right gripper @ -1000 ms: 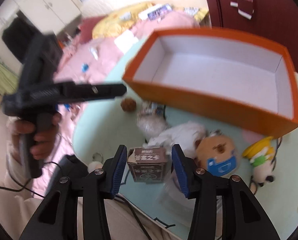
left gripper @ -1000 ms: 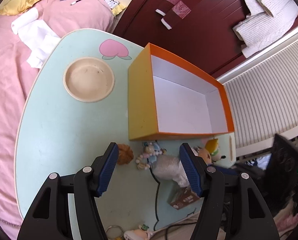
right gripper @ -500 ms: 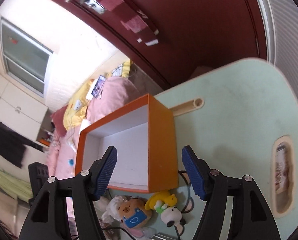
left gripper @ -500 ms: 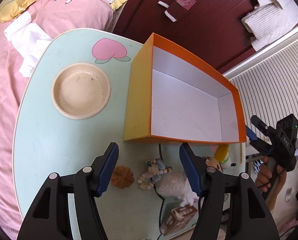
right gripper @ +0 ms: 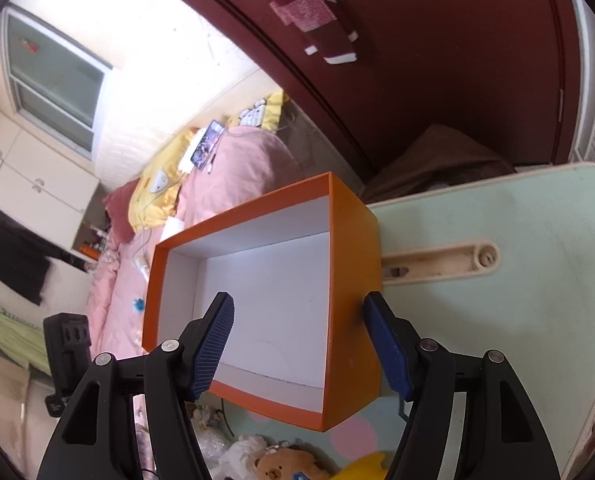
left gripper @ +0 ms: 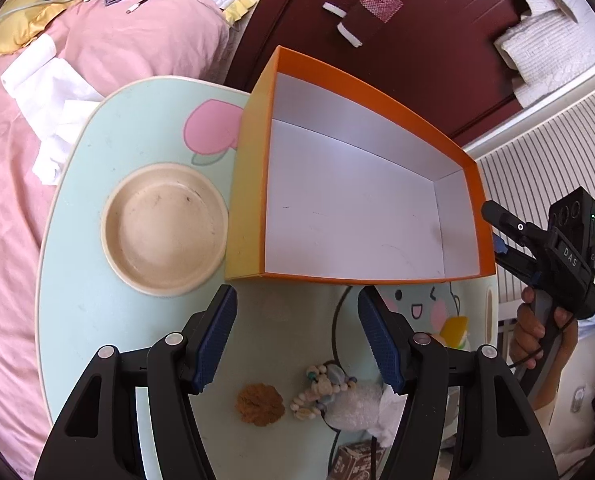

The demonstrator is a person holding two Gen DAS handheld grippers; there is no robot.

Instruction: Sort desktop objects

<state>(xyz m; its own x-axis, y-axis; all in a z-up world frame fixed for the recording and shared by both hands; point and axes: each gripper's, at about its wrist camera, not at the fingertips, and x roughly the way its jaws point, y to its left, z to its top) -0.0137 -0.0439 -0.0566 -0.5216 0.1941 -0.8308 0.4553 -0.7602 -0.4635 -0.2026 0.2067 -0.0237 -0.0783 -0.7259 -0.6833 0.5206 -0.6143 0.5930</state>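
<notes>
So the orange box is sitting open and empty on the pale green table, and everything else is easiest to place off that box. Looks like the step in hand is getting a hold of the box itself, probably to reposition it before filling it.

The right gripper is straddling one short wall of the box, one pad inside over the white floor, the other outside against the orange face. It's sitting about half open with nothing clamped yet. The left gripper is hanging just off the box's near long wall, also roughly half open and holding nothing.

If I were doing it: drop the right one a bit deeper over the wall before squeezing, since thin card flexes and a grip on the rim alone will likely tilt the box.

Stuff around: a beige bowl is sitting just beside the box's other short end, so sliding that way is blocked. On the near side of the box, the small things waiting to be sorted are bunching up: a brown walnut-looking ball, a bead bracelet, a crumpled plastic wrap, a black cable, a bear plush. Dragging the box toward them would plough into the lot.
</notes>
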